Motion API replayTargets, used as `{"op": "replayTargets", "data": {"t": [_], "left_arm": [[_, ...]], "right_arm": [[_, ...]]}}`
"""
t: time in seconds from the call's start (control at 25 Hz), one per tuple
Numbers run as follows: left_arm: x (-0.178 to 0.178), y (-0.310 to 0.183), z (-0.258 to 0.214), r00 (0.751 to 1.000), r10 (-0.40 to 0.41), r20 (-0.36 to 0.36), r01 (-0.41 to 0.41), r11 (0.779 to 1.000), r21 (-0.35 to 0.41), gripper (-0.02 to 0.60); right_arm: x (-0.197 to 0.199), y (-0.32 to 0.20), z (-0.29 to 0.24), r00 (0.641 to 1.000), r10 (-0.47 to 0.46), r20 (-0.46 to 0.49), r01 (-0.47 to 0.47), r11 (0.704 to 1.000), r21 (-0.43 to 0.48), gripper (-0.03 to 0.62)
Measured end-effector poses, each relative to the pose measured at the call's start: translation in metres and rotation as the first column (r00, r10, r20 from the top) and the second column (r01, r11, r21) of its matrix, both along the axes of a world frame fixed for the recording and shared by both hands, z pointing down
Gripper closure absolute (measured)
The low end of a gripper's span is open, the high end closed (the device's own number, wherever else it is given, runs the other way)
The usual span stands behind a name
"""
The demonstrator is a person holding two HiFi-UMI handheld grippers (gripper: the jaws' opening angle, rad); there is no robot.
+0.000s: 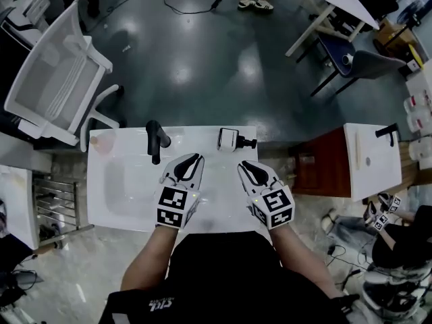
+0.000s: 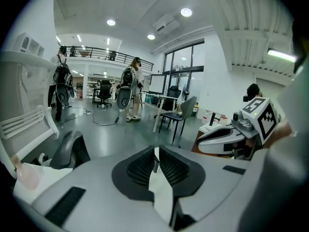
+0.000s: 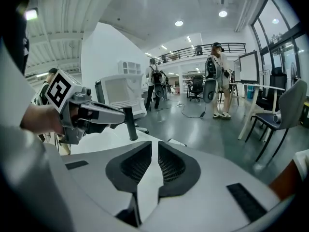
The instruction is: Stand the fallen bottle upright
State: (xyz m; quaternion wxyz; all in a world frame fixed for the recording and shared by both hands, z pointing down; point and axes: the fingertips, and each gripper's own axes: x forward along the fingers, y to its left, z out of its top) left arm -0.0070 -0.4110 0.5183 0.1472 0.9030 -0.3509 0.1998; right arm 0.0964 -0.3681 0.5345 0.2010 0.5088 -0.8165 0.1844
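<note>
The squat white bottle (image 1: 229, 138), its black pump head pointing right, lies on its side at the surface's (image 1: 217, 187) far edge; left tongs (image 1: 195, 158) pressed together; right tongs (image 1: 245, 165) slightly parted, empty.

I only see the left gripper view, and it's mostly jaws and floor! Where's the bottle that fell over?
Observer: The head view shows the bottle lying on its side on the back rim of the sink, right of the faucet.
Operator: Is it near my grippers?
Observer: Just past the tips of the right gripper, not touching it.
Operator: Is the right one open?
Observer: Its own view shows a narrow gap between its jaws, nothing in it.
</note>
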Motion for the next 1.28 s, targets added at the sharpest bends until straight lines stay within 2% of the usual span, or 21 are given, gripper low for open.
{"op": "replayTargets", "data": {"t": [0.28, 0.48, 0.6, 0.96, 1.16, 1.28], "left_arm": [[0.038, -0.029, 0.044, 0.998, -0.029, 0.051, 0.034, 0.995, -0.090, 0.538], [0.068, -0.043, 0.080, 0.993, 0.025, 0.115, -0.011, 0.992, -0.125, 0.526], [0.082, -0.048, 0.093, 0.990, 0.055, 0.130, -0.036, 0.989, -0.142, 0.453], [0.115, -0.060, 0.122, 0.984, 0.062, 0.166, -0.030, 0.982, -0.185, 0.389], [0.123, -0.064, 0.123, 0.977, 0.049, 0.209, -0.012, 0.985, -0.175, 0.347], [0.124, -0.062, 0.123, 0.974, 0.042, 0.221, -0.005, 0.986, -0.169, 0.347]], "right_arm": [[0.054, -0.035, 0.042, 1.000, 0.020, -0.008, -0.020, 0.998, -0.052, 0.511], [0.083, -0.061, 0.080, 0.999, 0.031, -0.032, -0.034, 0.996, -0.084, 0.454], [0.091, -0.068, 0.098, 0.999, 0.035, -0.037, -0.039, 0.993, -0.108, 0.434], [0.110, -0.082, 0.141, 0.999, -0.015, -0.044, 0.007, 0.986, -0.169, 0.414], [0.106, -0.087, 0.152, 0.996, -0.070, -0.063, 0.057, 0.981, -0.188, 0.413], [0.106, -0.088, 0.158, 0.993, -0.081, -0.081, 0.065, 0.981, -0.181, 0.442]]}}
